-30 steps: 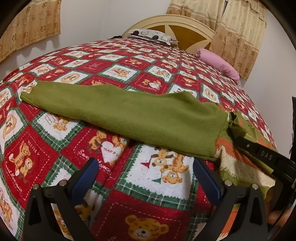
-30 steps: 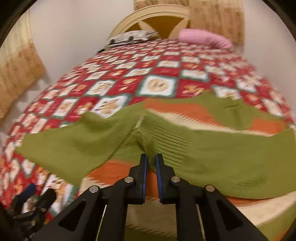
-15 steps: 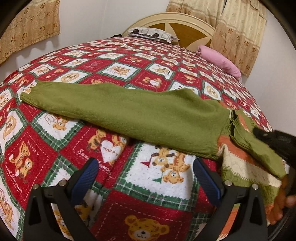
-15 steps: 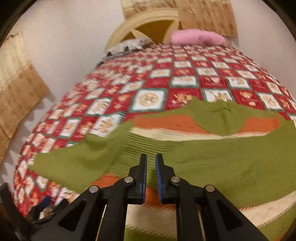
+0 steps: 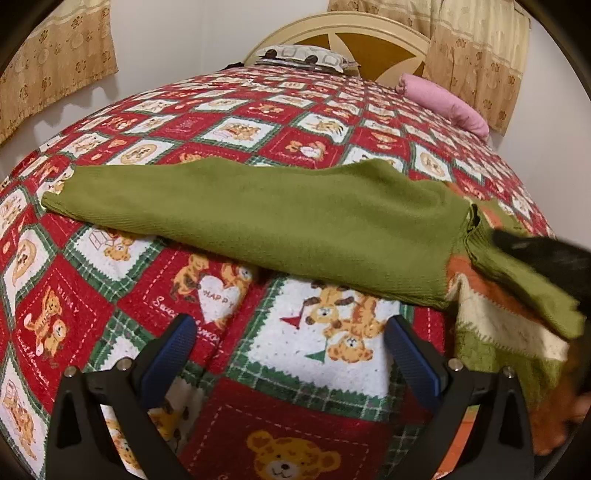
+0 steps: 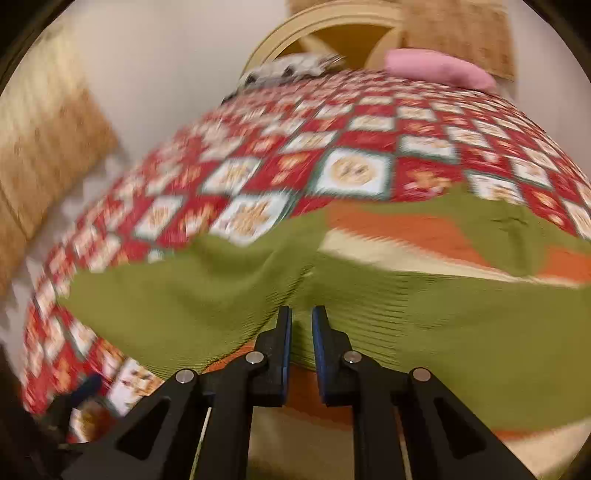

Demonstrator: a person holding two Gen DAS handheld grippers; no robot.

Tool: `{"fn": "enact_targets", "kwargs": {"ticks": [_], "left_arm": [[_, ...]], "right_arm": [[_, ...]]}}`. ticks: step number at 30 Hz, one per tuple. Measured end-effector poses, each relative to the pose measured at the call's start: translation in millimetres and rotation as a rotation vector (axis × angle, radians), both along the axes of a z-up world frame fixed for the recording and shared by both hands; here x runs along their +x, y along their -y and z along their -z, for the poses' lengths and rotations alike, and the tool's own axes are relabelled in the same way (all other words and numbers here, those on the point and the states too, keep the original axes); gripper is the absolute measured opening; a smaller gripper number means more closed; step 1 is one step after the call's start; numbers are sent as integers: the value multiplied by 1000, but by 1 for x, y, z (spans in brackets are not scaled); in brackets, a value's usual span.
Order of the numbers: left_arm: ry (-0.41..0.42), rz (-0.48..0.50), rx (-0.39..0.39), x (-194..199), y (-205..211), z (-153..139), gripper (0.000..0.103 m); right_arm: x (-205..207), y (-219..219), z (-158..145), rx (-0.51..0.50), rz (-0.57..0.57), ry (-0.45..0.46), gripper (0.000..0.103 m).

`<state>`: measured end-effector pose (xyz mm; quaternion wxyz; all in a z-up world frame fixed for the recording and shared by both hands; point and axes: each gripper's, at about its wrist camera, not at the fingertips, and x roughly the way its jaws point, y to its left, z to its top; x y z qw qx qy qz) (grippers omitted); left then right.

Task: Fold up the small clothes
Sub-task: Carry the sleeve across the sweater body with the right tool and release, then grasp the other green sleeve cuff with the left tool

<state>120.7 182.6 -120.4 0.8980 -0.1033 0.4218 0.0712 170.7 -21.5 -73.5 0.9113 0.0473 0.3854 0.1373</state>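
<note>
A green knitted sweater (image 5: 277,221) with orange and cream bands lies on the bear-patterned quilt (image 5: 303,354). One long sleeve (image 5: 110,192) stretches out to the left. My right gripper (image 6: 298,314) is shut on a pinch of the green fabric (image 6: 443,317), which rises in a ridge towards its jaws. In the left wrist view that gripper (image 5: 506,238) shows as a dark blur at the right edge, with a green fold draped under it. My left gripper (image 5: 290,332) hovers open over the quilt, short of the sweater's near edge, with nothing between its fingers.
A pink pillow (image 5: 443,103) and a patterned pillow (image 5: 306,59) lie by the cream headboard (image 5: 343,33). Curtains (image 5: 55,62) hang at the left and far right. The bed drops off at its left side (image 6: 74,199).
The right gripper has lifted its pinched green fold up and over the orange and cream band. The left gripper has stayed where it was.
</note>
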Motion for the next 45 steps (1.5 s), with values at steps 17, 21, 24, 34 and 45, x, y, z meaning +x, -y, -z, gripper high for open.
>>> {"fn": "enact_targets", "kwargs": {"ticks": [17,21,24,34,45], "left_arm": [[-21,-1,32,2,4,1,103],[-34,-1,48,3,7,1,103],[-39,18,47,2,7,0,103],[202,-284,-205,-33,-100,-45,99],[136,-520,-371,13,-180,-5,84]], "right_arm": [[-127,111,15,-235,204,-14,45],[-131,107,33,-254,202,-12,47],[-131,111,33,-230,207,-14,50],[-133,113,34,-199,203,-13,52],[-133,113,35,-190,204,-17,53]]}}
